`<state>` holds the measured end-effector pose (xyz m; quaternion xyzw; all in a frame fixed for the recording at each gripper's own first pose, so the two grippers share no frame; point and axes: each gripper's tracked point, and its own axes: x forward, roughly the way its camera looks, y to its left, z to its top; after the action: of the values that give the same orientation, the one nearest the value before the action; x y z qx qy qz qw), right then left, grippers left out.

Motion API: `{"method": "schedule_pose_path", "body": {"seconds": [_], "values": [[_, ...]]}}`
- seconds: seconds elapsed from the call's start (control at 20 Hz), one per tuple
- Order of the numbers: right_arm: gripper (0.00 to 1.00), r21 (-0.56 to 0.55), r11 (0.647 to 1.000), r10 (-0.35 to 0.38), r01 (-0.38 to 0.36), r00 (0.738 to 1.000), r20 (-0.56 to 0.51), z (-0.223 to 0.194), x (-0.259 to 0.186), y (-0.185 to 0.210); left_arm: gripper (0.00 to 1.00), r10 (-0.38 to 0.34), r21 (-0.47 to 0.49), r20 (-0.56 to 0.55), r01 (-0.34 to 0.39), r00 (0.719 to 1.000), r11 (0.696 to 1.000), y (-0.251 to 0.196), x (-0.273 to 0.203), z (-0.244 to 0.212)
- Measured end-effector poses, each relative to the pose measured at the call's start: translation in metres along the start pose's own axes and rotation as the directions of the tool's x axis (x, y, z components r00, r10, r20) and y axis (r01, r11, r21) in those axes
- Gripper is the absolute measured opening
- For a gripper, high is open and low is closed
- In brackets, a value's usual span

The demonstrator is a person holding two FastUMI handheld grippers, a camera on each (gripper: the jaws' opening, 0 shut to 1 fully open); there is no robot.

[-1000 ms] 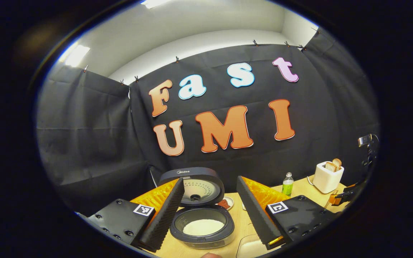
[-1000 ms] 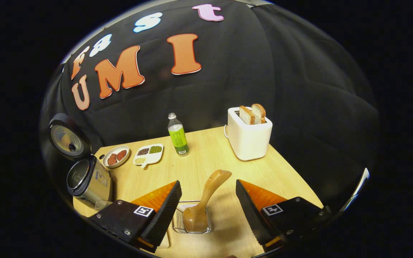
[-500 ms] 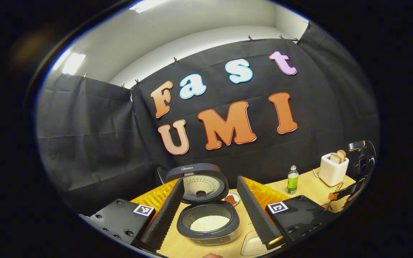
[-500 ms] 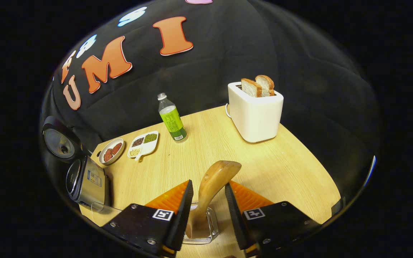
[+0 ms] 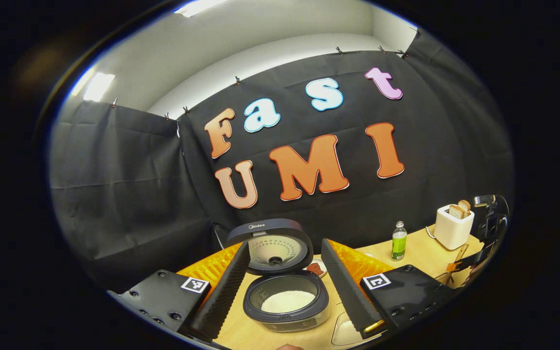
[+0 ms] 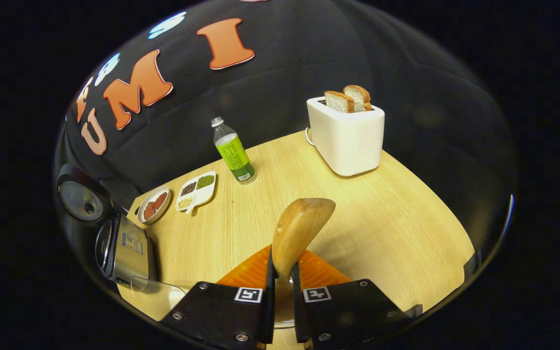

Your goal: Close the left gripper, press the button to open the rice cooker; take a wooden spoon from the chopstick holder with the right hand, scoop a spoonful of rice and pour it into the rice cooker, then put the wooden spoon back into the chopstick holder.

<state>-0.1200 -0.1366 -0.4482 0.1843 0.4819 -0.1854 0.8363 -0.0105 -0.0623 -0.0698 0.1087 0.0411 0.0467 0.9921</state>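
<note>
We are clamping the right hand-held gripper [image 6: 280,279] on the wooden spoon [image 6: 295,233] standing in the chopstick holder [image 6: 282,323] — left hand-held gripper [image 5: 285,287] spread wide before the open rice cooker [image 5: 285,301] — and next lifting it straight out.

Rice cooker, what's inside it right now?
The rice cooker stands open with its lid tipped back. White rice lies in the inner pot, well below the rim. How deep the rice goes cannot be seen.
</note>
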Motion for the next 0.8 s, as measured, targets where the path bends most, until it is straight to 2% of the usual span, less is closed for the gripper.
{"method": "schedule_pose_path", "body": {"seconds": [0.4,0.8], "values": [[0.15,0.021,1.0,-0.021,0.02,0.999,0.045,-0.017,-0.033,0.003,0.91,-0.058,-0.018,0.006,0.058,0.998,0.998,0.001,0.004,-0.008],[0.1,0.029,0.999,-0.034,0.033,0.998,0.045,-0.012,-0.026,0.01,0.91,-0.101,-0.007,0.014,0.101,0.995,0.995,0.002,0.005,-0.009]]}}
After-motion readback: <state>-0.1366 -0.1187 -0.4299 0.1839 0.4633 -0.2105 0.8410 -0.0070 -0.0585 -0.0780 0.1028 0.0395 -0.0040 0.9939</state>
